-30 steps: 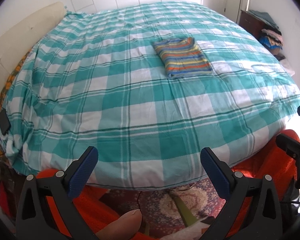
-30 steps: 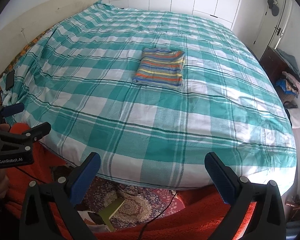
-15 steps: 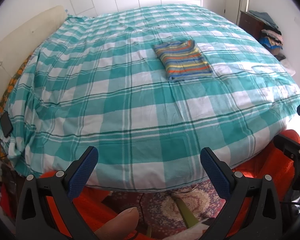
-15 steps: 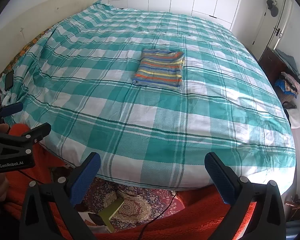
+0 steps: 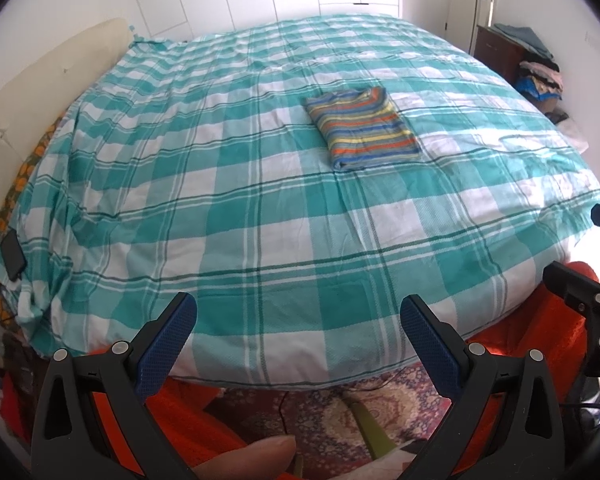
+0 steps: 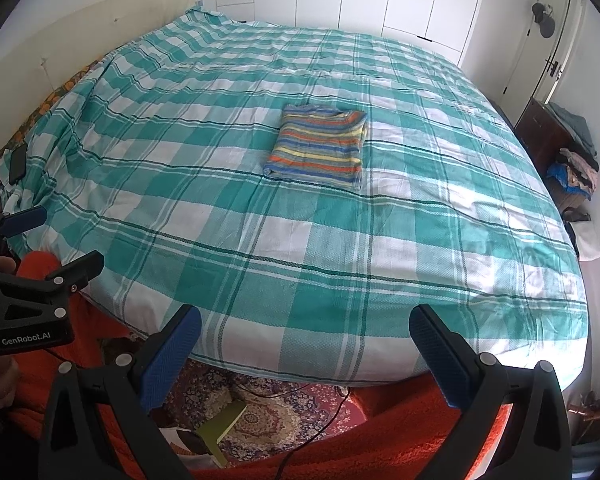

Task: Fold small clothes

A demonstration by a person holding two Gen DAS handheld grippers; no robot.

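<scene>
A small striped garment [image 5: 362, 128] lies folded into a neat rectangle near the middle of the bed; it also shows in the right wrist view [image 6: 320, 146]. My left gripper [image 5: 298, 314] is open and empty, held back at the near edge of the bed, far from the garment. My right gripper [image 6: 306, 326] is open and empty too, also at the near edge. Each gripper shows at the side of the other's view: the right gripper [image 5: 588, 256], the left gripper [image 6: 40, 240].
The bed has a teal and white checked cover [image 5: 260, 200]. A dark phone [image 5: 12, 256] lies at its left edge. A dresser with piled clothes [image 6: 572, 156] stands at the right wall. A patterned rug [image 6: 260, 412] and orange fabric [image 6: 380, 440] lie below.
Both grippers have tilted up a little, so the bed sits lower in both views. The garment has not moved and both grippers stay open.
</scene>
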